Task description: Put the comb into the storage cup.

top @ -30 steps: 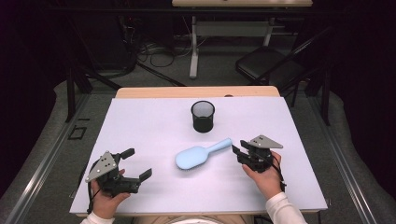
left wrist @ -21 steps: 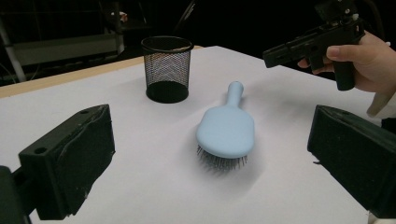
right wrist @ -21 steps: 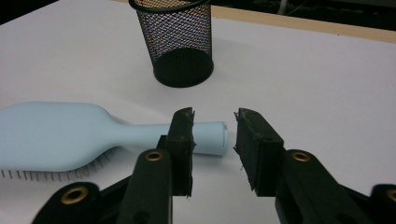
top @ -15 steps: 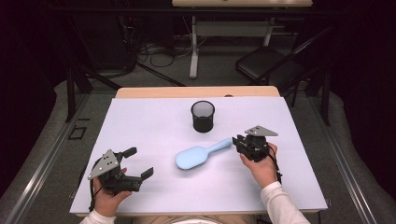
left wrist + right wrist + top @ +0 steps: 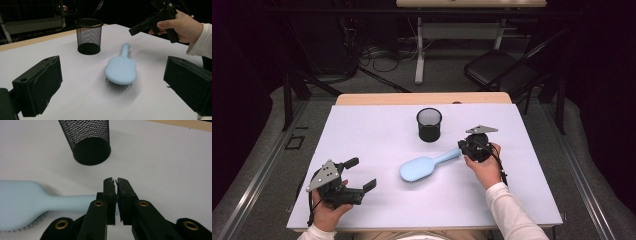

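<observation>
From the high view, your right hand-held gripper (image 5: 463, 146) sits at the handle tip of the blue hairbrush (image 5: 424, 166) lying on the table (image 5: 362, 130), near the mesh cup (image 5: 429, 124). In the left gripper view, your left hand-held gripper (image 5: 112, 82) stands wide and empty. In the right gripper view the jaws have just closed and look nearly shut over the handle's very end, so the brush could slip or swing down when lifted.

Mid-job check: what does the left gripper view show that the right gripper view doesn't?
Left gripper view: the whole pale blue plastic hairbrush, bristles down, the right tool above its handle end, the left tool wide open. Right gripper view: the right tool's jaws shut together, nothing between them, handle beneath. Both: the black wire-mesh cup upright beyond the brush on the white table.
</observation>
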### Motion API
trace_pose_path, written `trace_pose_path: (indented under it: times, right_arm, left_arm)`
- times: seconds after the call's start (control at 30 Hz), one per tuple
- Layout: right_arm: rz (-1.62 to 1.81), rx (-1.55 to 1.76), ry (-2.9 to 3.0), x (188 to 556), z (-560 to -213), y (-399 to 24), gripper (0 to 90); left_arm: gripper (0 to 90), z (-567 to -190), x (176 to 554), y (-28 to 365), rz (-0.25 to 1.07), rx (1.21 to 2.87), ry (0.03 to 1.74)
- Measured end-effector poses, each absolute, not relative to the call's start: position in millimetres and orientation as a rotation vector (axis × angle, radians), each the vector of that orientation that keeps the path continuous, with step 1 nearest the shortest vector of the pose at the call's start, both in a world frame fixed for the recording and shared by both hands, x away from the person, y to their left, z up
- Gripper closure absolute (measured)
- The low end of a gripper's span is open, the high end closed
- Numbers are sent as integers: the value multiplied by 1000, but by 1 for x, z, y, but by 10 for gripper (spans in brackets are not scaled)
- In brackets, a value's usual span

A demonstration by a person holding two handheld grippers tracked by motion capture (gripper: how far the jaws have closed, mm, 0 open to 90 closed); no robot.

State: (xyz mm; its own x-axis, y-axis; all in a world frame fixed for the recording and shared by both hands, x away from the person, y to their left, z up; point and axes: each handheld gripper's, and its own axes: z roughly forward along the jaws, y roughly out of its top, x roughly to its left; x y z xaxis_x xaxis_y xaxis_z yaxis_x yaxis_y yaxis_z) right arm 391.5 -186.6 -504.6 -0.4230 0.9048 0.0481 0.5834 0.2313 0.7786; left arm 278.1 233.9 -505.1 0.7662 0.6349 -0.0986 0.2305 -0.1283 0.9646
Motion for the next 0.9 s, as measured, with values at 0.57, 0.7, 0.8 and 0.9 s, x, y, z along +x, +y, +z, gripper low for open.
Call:
trace_pose_path:
  times: [0.57, 0.7, 0.8, 0.9]
  right_arm:
    - [956, 1442, 2136, 421, -515, -175, 900]
    - [920, 1466, 2149, 427, -518, -171, 900]
    - [896, 1470, 2158, 431, -521, -167, 900]
    - [883, 1486, 2157, 434, -525, -166, 900]
  left_arm:
    - [31, -506, 280, 235, 395, 1706, 698]
    - [31, -506, 280, 235, 400, 1705, 704]
    - [32, -506, 280, 235, 402, 1705, 704]
    - [32, -506, 280, 235, 397, 1704, 706]
